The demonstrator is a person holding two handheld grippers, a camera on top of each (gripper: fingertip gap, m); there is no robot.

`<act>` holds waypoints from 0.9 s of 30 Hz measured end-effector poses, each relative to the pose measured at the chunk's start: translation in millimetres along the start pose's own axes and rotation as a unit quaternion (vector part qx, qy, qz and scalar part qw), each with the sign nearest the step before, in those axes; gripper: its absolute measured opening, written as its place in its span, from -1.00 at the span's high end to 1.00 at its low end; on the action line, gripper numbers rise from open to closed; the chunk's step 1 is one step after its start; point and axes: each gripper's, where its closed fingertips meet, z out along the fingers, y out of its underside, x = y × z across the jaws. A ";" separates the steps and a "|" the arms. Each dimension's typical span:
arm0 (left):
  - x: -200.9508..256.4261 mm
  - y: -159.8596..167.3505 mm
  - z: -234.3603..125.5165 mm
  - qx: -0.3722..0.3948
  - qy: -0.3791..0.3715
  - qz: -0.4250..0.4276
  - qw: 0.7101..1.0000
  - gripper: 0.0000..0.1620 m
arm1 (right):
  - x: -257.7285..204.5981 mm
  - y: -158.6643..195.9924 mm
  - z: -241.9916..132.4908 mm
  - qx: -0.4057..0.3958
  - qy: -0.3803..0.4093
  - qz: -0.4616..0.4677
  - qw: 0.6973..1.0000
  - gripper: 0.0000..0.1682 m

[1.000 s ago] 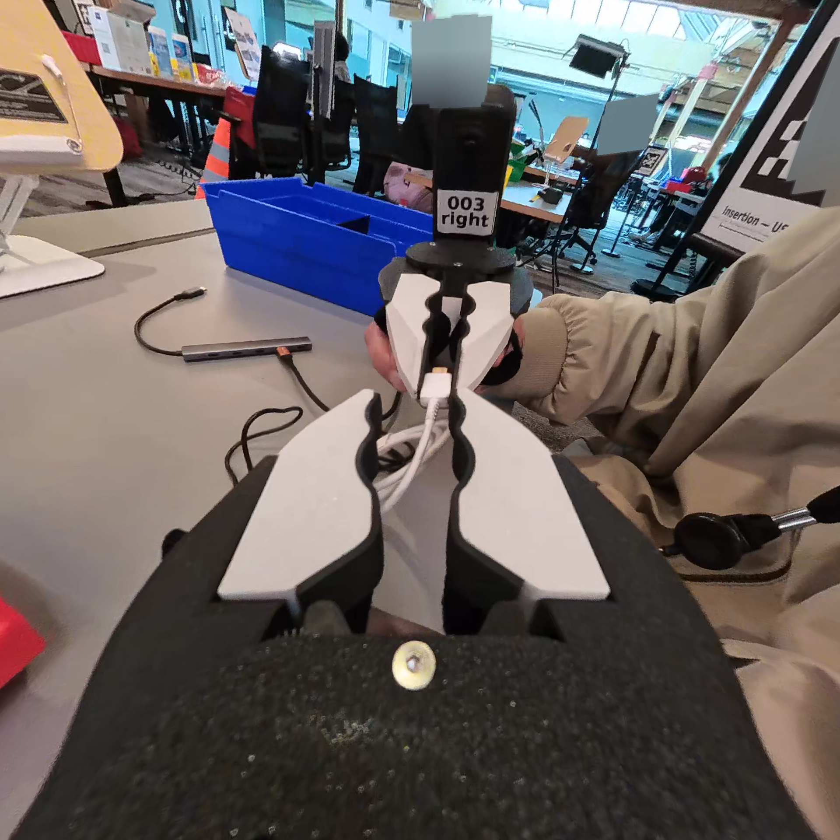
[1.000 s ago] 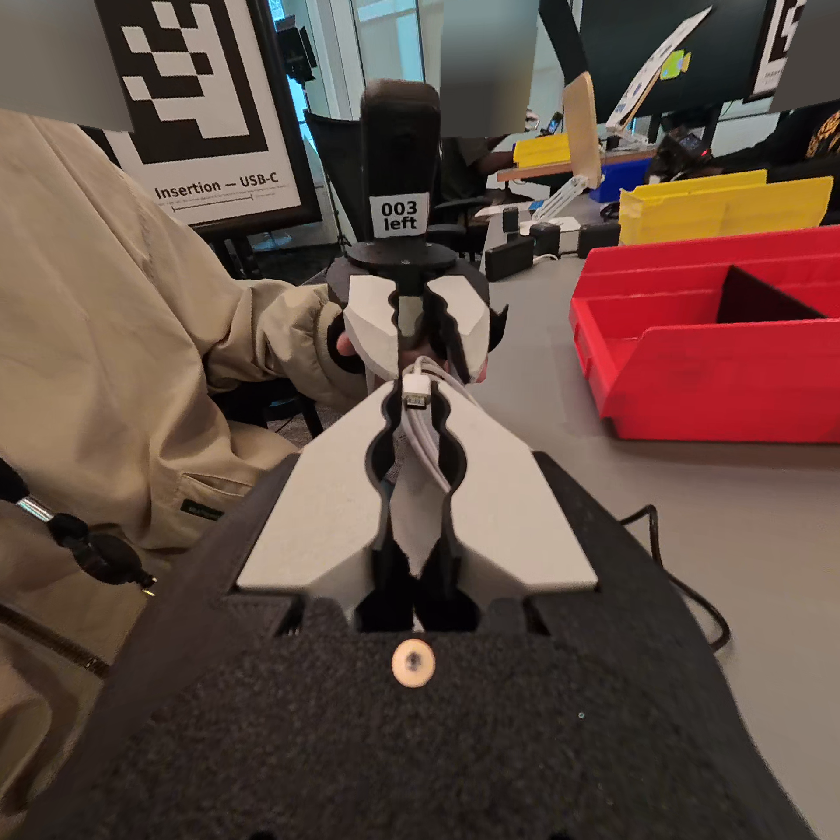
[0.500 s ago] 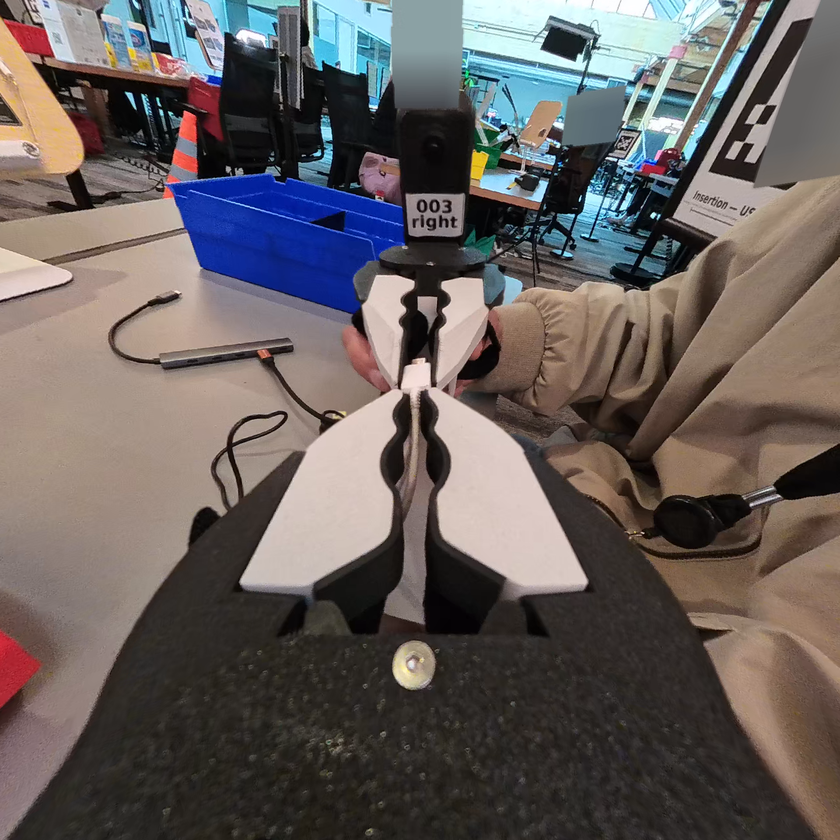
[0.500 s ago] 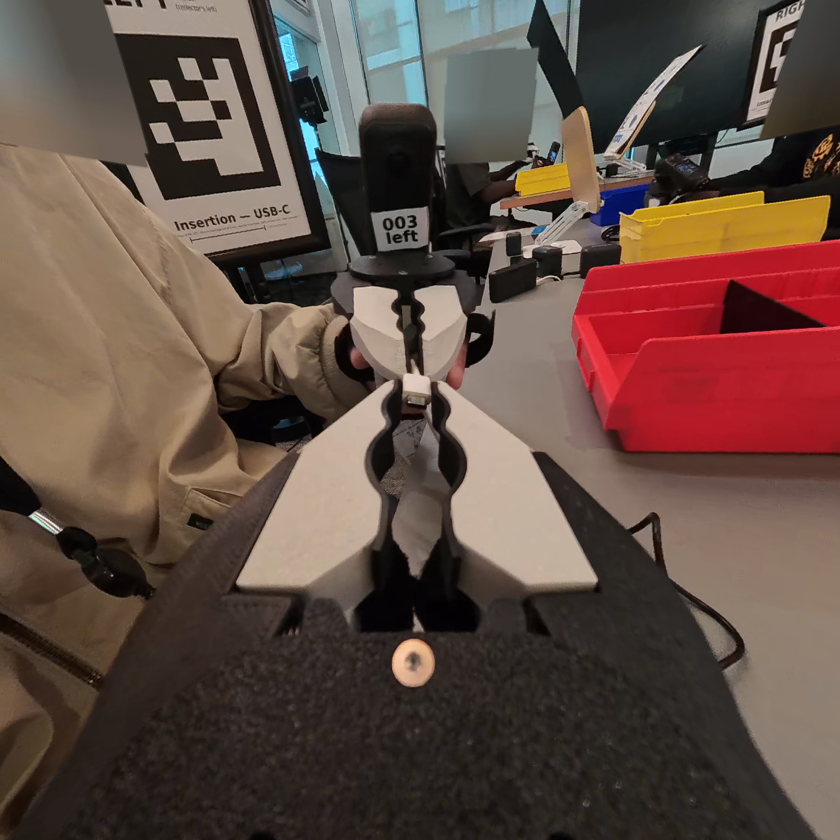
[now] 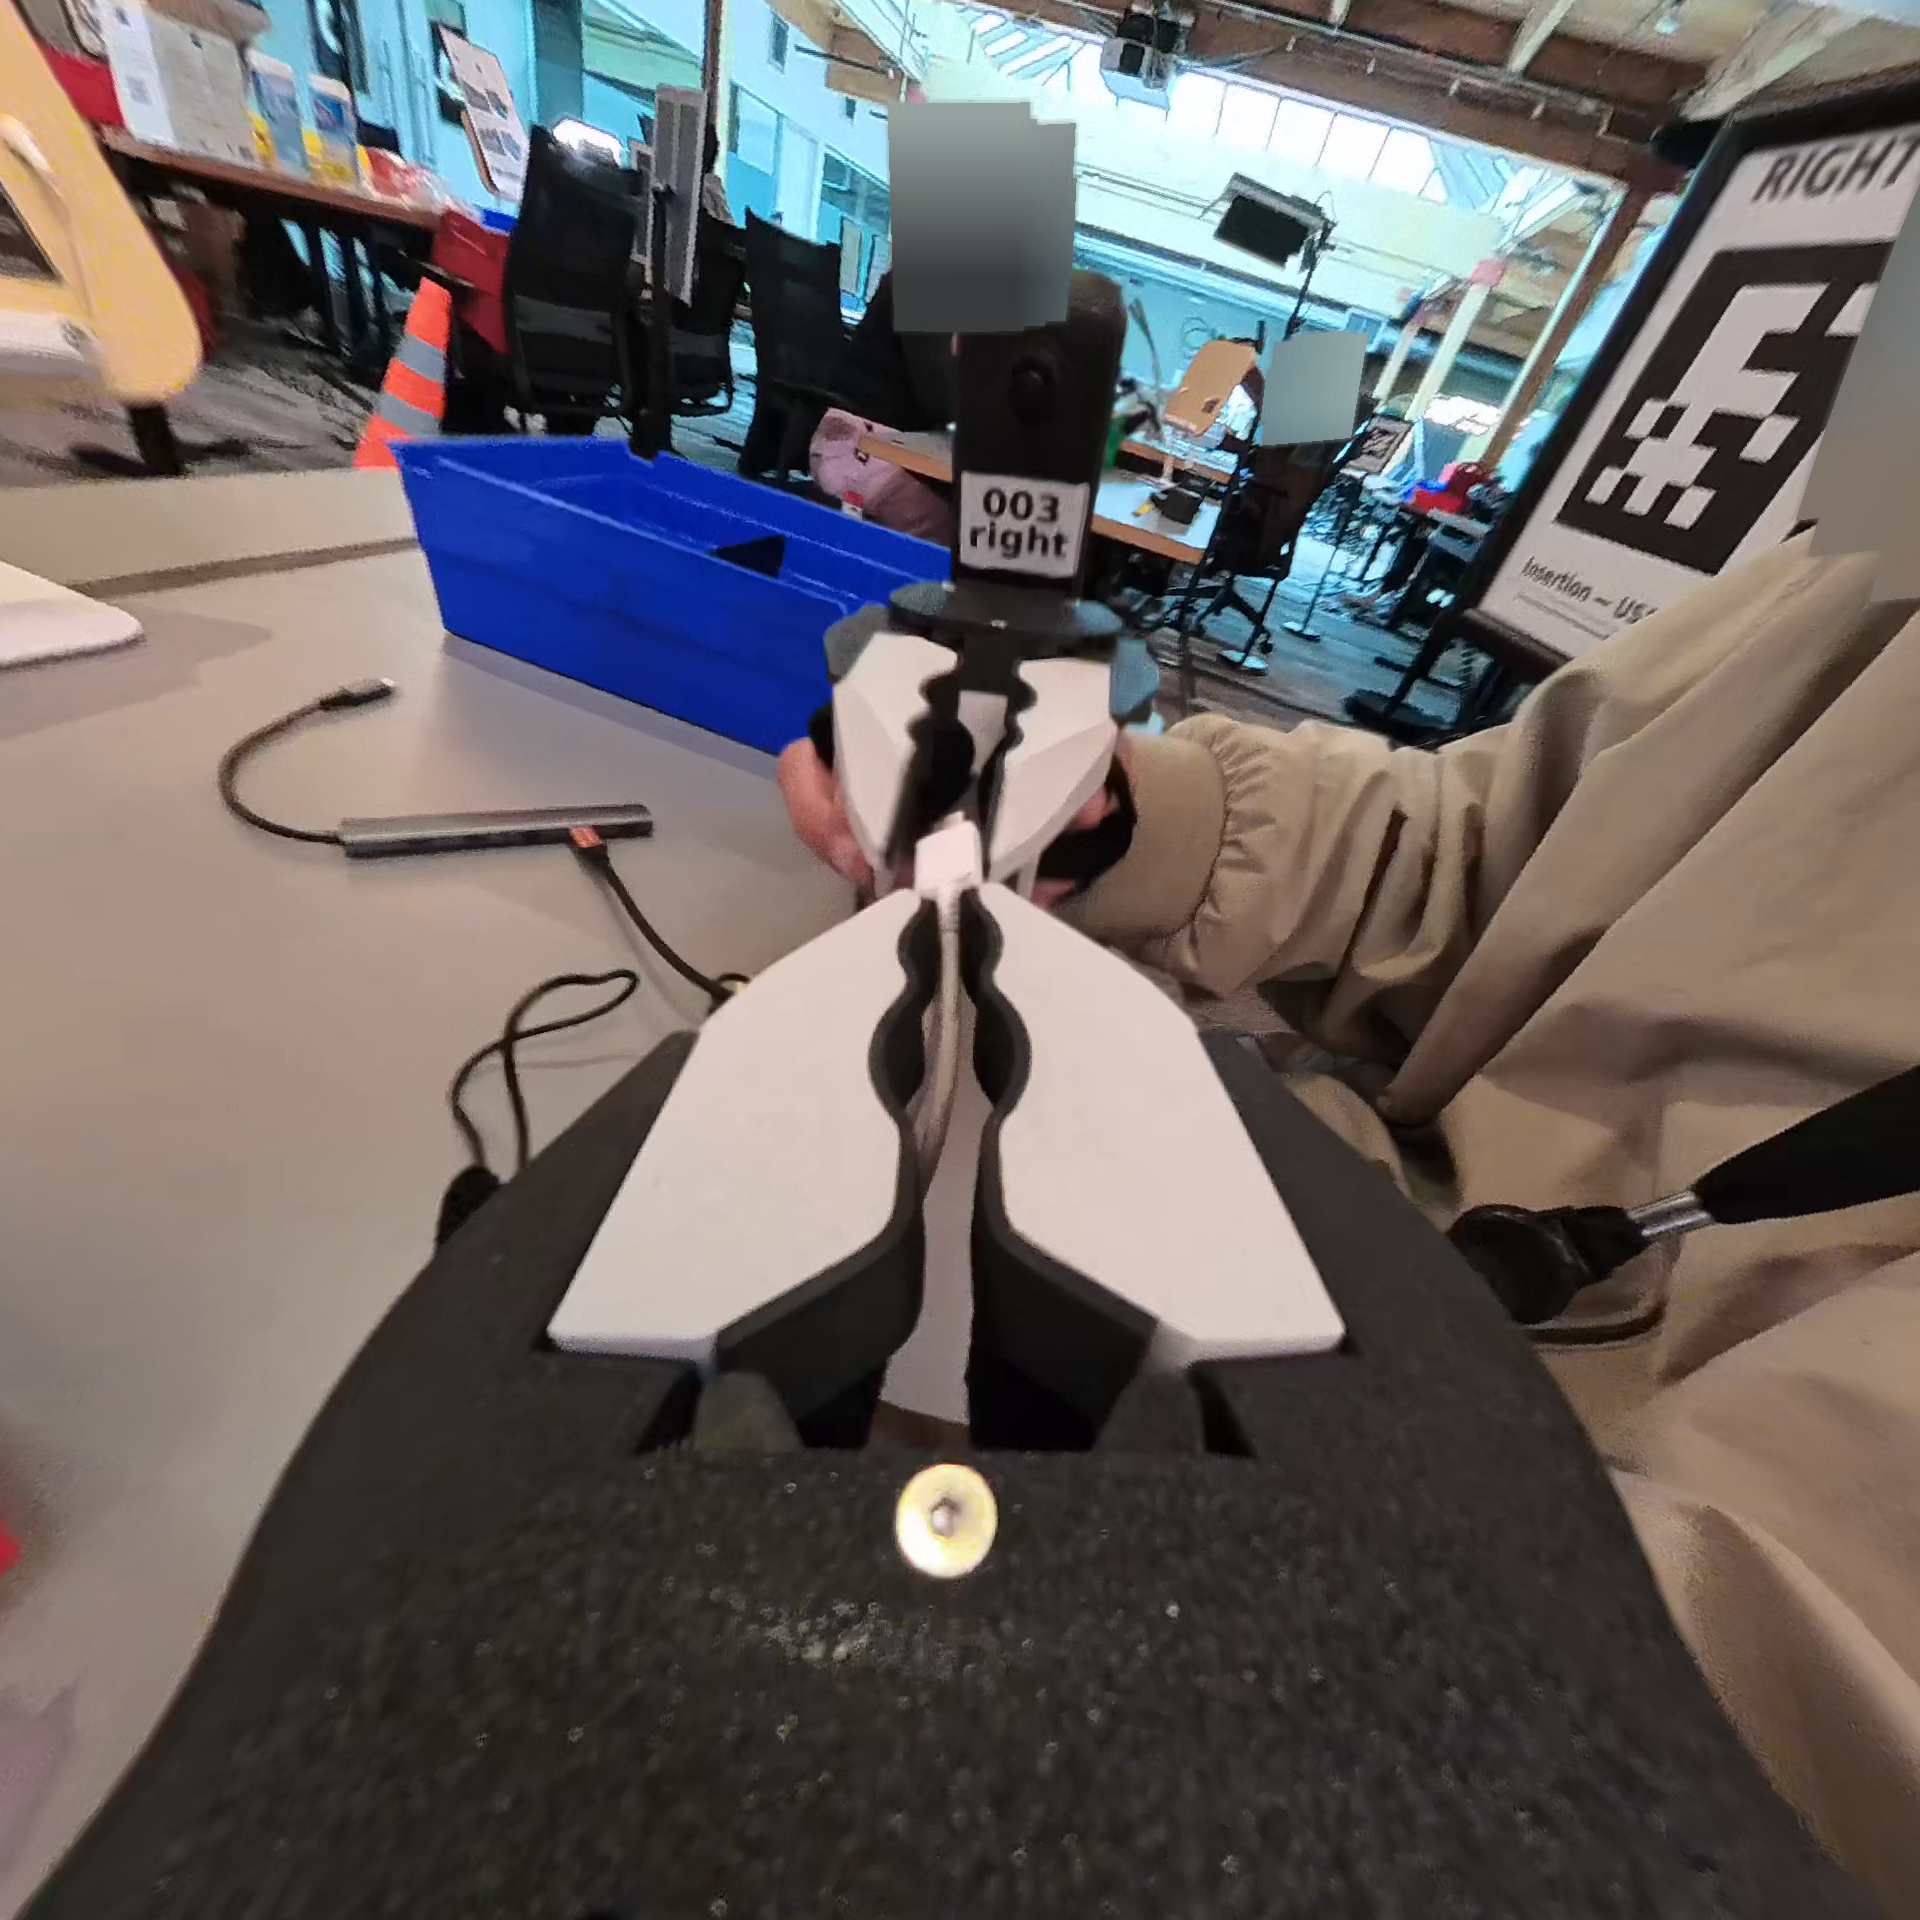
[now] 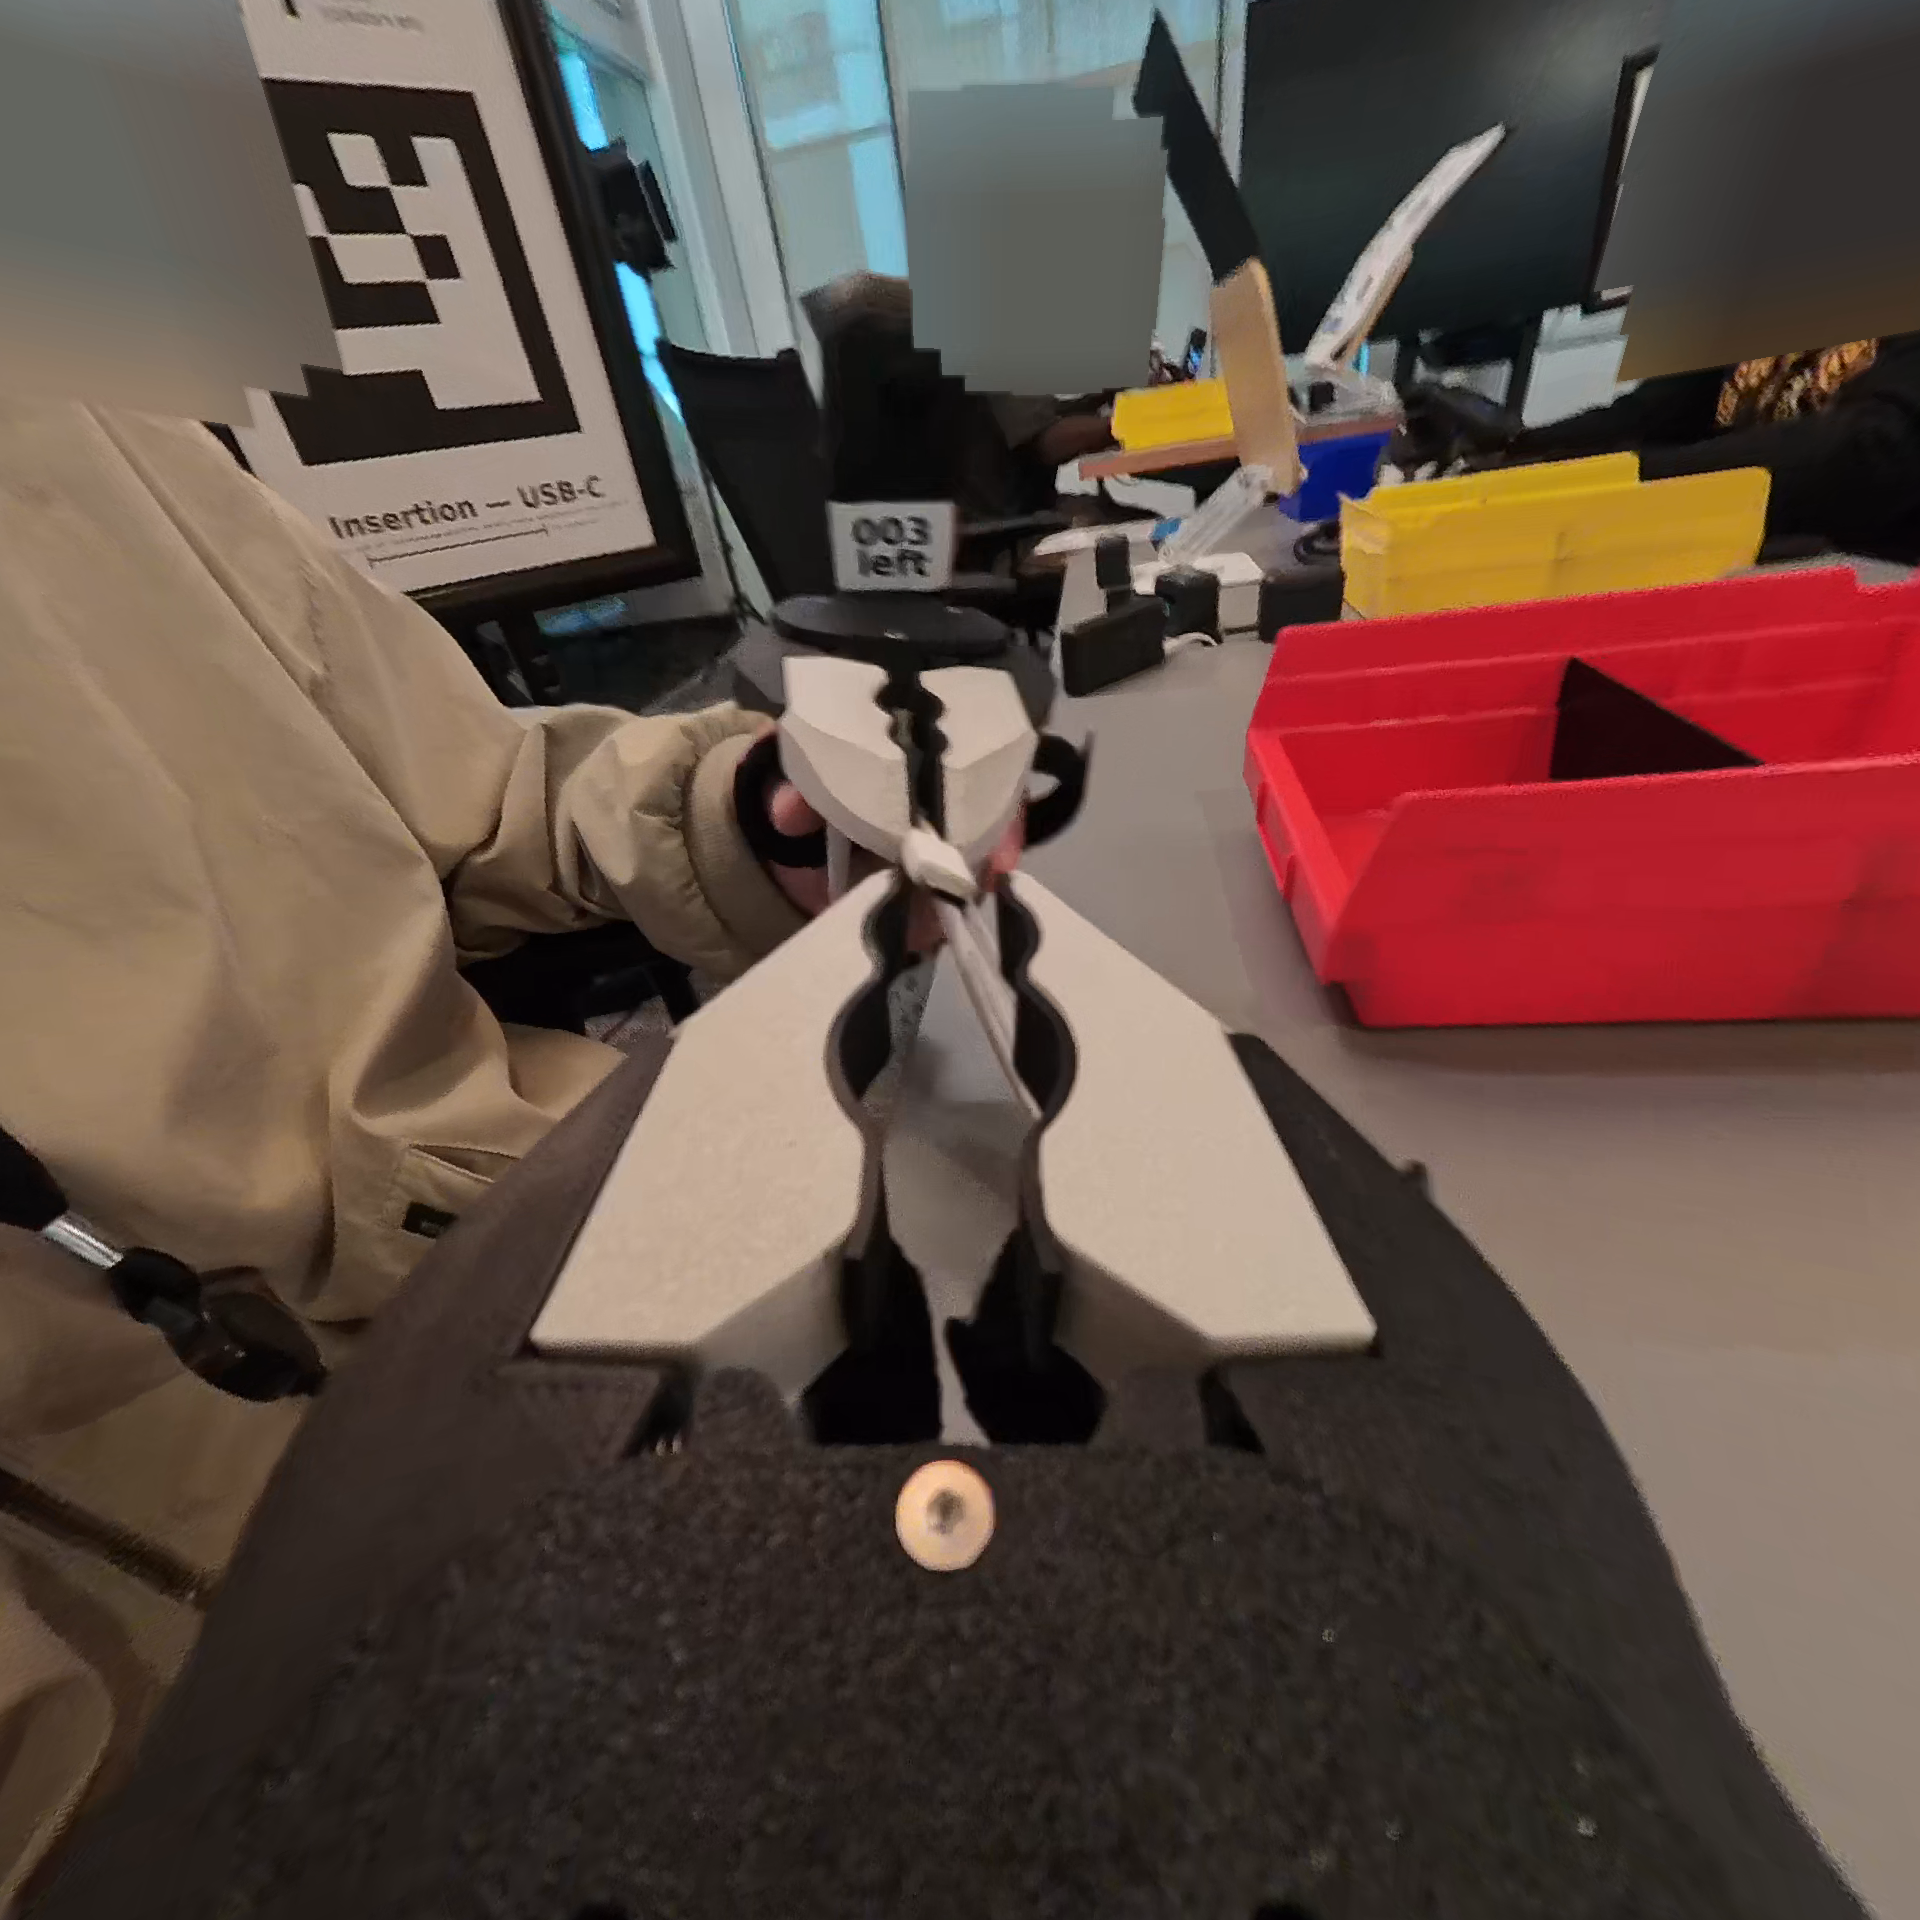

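A white cable (image 5: 940, 1039) ends in a white plug (image 5: 943, 860). My left gripper (image 5: 948, 914) is shut on the cable just behind the plug, above the grey table (image 5: 260, 1039). My right gripper (image 5: 951, 881) faces it tip to tip. In the right wrist view the plug (image 6: 938, 860) sits tilted at the tips of the left gripper (image 6: 925, 844), just past my right gripper (image 6: 945, 896). The right jaws stand slightly apart and grip nothing I can see. A cable strand (image 6: 987, 997) shows slanting in the gap between them.
A blue bin (image 5: 623, 582) stands behind a grey USB hub (image 5: 488, 828) with a black cable (image 5: 540, 1029) plugged in. A red bin (image 6: 1610, 862) and a yellow bin (image 6: 1548, 530) are to the right. A person's beige sleeves (image 5: 1403, 831) hold both grippers at the table edge. My left and right fingertips are right by each other. The grey USB hub (image 5: 488, 828) sits 25 centimetres or so from the ends of my right fingers.
My left gripper closed on the white cable behind the plug. The plug has since tilted and sits farther out from the right tips, whose jaws look a little wider.
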 end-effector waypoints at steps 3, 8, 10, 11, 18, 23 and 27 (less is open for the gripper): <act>-11.2 -7.3 -13.4 -0.010 -0.063 0.063 0.996 0.95 | 49.1 -14.2 -46.1 -0.021 0.103 0.009 0.994 0.68; -27.2 -37.9 -39.9 -0.034 -0.195 0.161 0.967 0.96 | 160.4 66.6 -159.3 -0.222 0.381 0.031 0.897 0.50; -29.8 -40.1 -41.7 -0.043 -0.222 0.192 0.955 0.95 | 172.3 106.6 -175.7 -0.299 0.408 0.064 0.860 0.45; -29.1 -37.1 -39.1 -0.046 -0.218 0.192 0.956 0.95 | 174.1 116.6 -177.8 -0.318 0.410 0.068 0.852 0.46; -35.3 -9.2 -25.2 -0.076 -0.193 0.164 0.964 0.95 | 185.5 115.5 -191.3 -0.319 0.462 0.060 0.825 0.51; -34.7 -4.9 -22.9 -0.081 -0.186 0.160 0.966 0.95 | 186.4 123.0 -182.2 -0.286 0.444 0.103 0.843 0.57; -29.4 -1.2 -17.1 -0.088 -0.173 0.160 0.968 0.95 | 183.4 122.5 -179.1 -0.273 0.425 0.126 0.854 0.76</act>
